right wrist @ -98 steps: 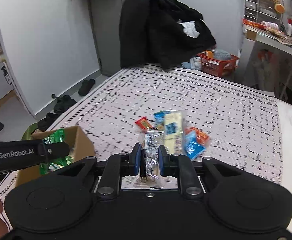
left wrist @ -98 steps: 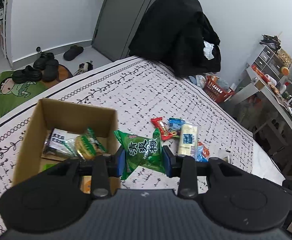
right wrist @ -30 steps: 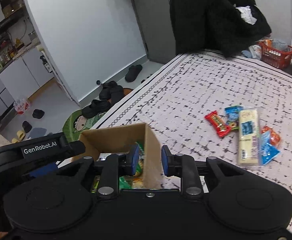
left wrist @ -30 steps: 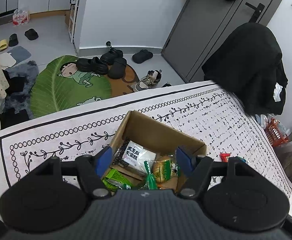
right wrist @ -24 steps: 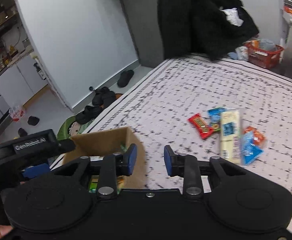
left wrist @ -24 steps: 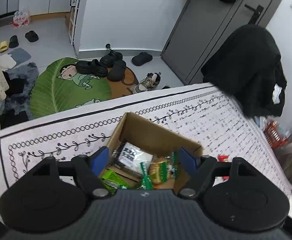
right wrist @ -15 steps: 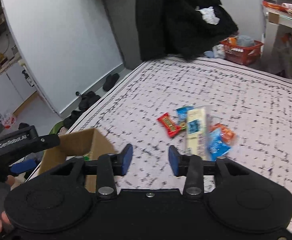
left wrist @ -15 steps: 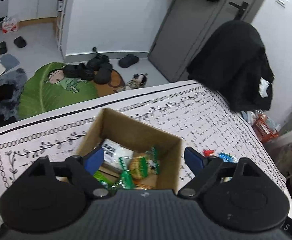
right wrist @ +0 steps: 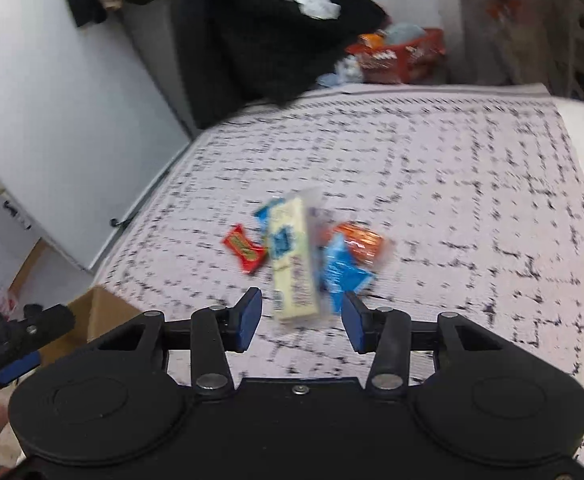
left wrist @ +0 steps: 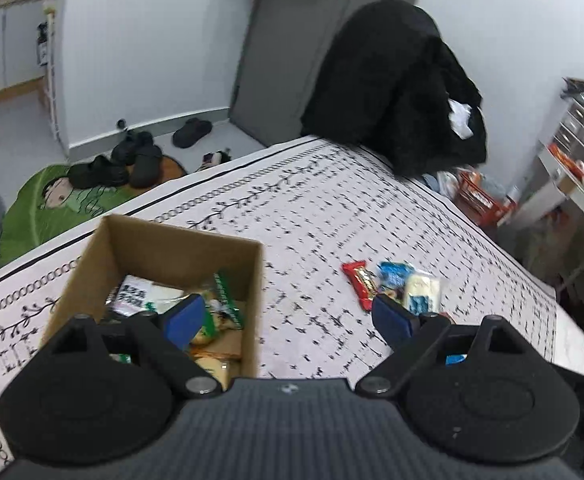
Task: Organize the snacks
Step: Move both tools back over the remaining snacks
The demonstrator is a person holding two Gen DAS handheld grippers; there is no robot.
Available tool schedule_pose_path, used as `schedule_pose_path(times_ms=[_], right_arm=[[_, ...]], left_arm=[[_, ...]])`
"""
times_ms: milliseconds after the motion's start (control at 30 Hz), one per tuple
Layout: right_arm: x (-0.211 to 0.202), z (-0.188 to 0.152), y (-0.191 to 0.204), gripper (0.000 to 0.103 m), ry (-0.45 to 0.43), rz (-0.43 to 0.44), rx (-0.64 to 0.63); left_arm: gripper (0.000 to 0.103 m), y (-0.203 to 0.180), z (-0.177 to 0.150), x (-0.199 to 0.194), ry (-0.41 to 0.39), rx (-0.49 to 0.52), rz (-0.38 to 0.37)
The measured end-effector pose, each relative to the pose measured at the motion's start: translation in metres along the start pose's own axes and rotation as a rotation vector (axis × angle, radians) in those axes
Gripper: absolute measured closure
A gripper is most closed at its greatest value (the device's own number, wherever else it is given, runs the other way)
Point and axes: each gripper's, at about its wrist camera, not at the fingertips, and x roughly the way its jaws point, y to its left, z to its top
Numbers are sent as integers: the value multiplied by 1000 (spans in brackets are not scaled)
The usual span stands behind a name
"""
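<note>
The left gripper (left wrist: 287, 318) is hovering with its two blue-padded black fingers (left wrist: 390, 322) spread wide apart and holding nothing. One finger is hanging over the open brown cardboard box (left wrist: 247, 276); the other is hanging above the cloth near the loose snacks. The box is square with stiff, plain walls and no lid, and it is sitting on the surface, which is wearing a pale woven cloth printed with small black dashes and a vine border (left wrist: 312, 208). Inside the box, crinkly packets are lying in a jumble, among them a white packet with black print (left wrist: 141, 294) and a green-edged wrapper (left wrist: 225, 300).

The right gripper (right wrist: 302, 320) is also standing open and empty, its blue pads (right wrist: 249, 316) framing the near end of a long, flat, pale yellow bar in clear wrap (right wrist: 292, 264), which looks blurred. Touching that bar are a small glossy red candy wrapper (right wrist: 243, 248) on one side and a blue foil packet (right wrist: 342, 276) and an orange packet (right wrist: 362, 242) on the other; another blue packet is peeking out behind. This cluster is lying well apart from the box, with bare cloth between them and broad bare cloth beyond, reaching to the far edge. A bulky black coat draped over a chair (left wrist: 392, 88) is standing past that edge.
</note>
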Motion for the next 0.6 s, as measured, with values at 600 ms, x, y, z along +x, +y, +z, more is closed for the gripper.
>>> schedule_pose_path(times_ms=[600], right_arm=[[46, 4, -55, 59, 79, 88, 163]], left_arm=[[15, -66, -19, 49, 92, 123, -59]])
